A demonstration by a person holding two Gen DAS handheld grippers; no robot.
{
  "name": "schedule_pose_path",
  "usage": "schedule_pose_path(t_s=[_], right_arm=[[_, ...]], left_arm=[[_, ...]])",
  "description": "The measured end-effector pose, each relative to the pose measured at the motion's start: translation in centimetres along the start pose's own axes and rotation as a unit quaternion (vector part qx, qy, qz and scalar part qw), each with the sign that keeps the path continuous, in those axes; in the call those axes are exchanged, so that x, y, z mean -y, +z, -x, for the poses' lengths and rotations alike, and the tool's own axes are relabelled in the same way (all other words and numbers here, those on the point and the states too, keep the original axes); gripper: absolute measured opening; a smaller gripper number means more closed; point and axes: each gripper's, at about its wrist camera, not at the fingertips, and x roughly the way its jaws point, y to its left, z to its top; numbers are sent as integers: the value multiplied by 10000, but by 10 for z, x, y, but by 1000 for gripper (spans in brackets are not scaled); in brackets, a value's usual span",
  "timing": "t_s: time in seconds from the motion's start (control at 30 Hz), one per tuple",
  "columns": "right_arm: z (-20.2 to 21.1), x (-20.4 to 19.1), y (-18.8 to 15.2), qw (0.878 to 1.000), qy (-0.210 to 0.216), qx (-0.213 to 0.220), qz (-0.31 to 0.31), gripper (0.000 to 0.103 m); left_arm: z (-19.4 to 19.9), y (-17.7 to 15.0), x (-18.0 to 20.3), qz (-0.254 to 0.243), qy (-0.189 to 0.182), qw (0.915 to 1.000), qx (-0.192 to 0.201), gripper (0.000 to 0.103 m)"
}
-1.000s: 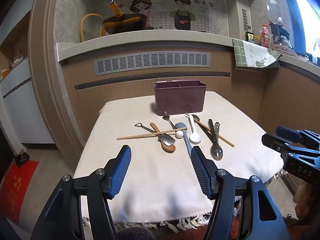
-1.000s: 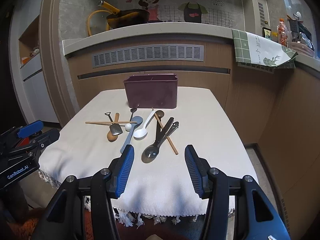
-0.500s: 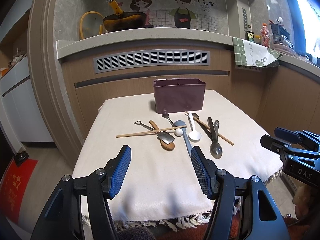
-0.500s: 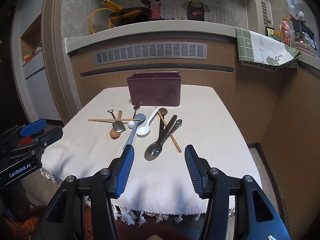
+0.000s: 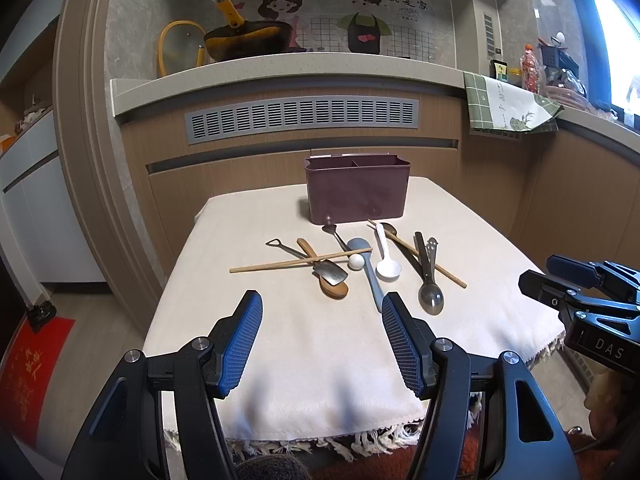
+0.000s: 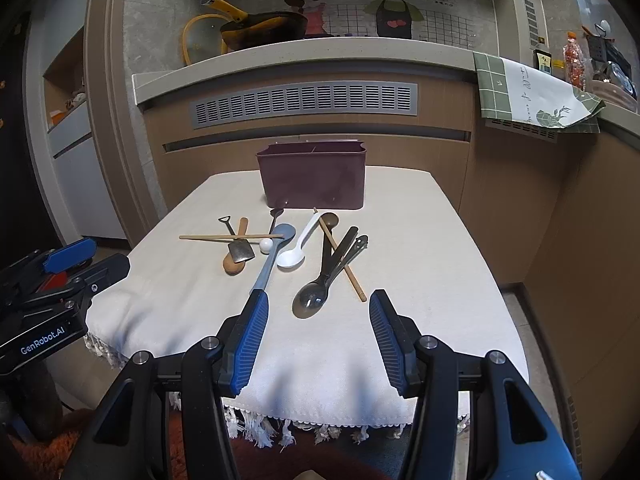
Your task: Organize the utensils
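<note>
Both tools, left (image 5: 322,338) and right (image 6: 316,334), spread wide, empty, short of the tabletop (image 5: 280,344). Utensils (image 5: 348,264) heaped in front of the maroon caddy (image 5: 358,190), overlapping: risk of dragging a neighbour along. Readable: "DAS", "GenRobot.AI".

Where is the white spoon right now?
The white spoon lies mid-table in the right wrist view, between the grey-blue spoon and the chopstick, before the purple holder.

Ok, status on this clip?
Left gripper and right gripper open, empty, short of table. Utensils loose on cloth; purple caddy behind. Chopsticks cross spoons.
</note>
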Motion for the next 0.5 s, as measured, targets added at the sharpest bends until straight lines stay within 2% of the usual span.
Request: schedule_pose_path(t_s=[0.5], right_arm=[[-2,1,-1,10000,20,-58,-47,50]], left_arm=[[0,1,0,3,-3,10000,-13,63]])
